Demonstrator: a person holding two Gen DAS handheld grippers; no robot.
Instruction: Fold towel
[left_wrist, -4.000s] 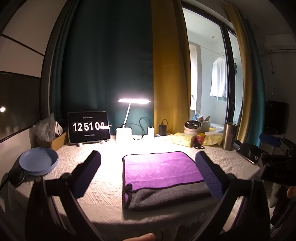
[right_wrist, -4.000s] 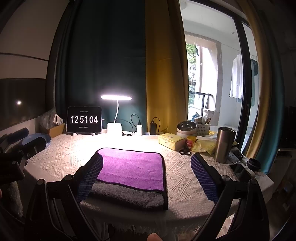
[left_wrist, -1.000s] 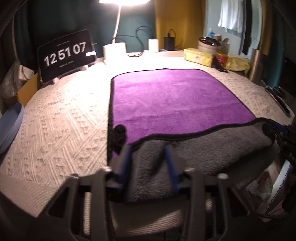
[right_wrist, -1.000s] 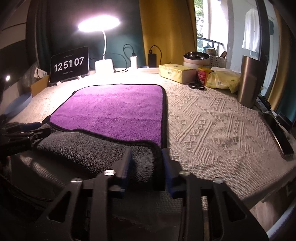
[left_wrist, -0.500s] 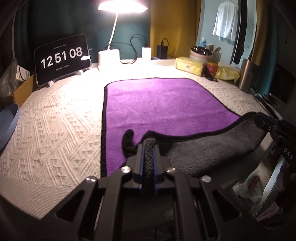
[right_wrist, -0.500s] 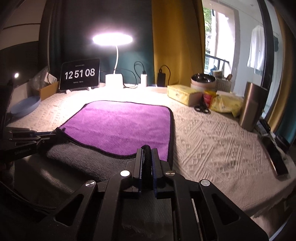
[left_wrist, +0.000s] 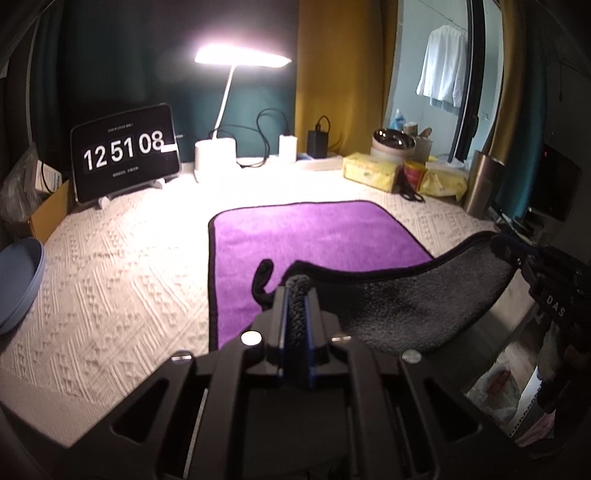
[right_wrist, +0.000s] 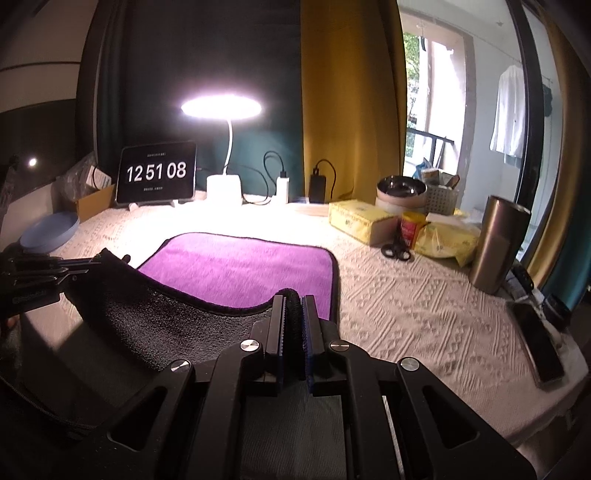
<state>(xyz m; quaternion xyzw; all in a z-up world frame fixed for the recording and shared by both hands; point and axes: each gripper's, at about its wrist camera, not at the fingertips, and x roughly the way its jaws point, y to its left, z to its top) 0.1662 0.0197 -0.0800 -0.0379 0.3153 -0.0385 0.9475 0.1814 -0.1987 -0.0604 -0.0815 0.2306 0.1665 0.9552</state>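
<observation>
A towel (left_wrist: 317, 232), purple on top and grey underneath with a black border, lies on the white patterned tablecloth (left_wrist: 110, 258). My left gripper (left_wrist: 295, 291) is shut on the towel's near left corner and holds it lifted. My right gripper (right_wrist: 293, 299) is shut on the near right corner of the towel (right_wrist: 240, 269) and holds it raised too. The near edge hangs between them with the grey underside (left_wrist: 413, 302) showing. Each view shows the other gripper at its side edge.
At the back stand a lit desk lamp (left_wrist: 236, 62), a tablet clock (left_wrist: 125, 151), chargers and a yellow tissue pack (left_wrist: 369, 171). A blue plate (left_wrist: 18, 280) lies far left. Scissors (right_wrist: 395, 251), a steel tumbler (right_wrist: 498, 243) and a phone (right_wrist: 535, 339) are on the right.
Both grippers came down from open above the table, closed on the towel's near corners, and have lifted the near edge off the table, raising it a bit further in the last half second.
</observation>
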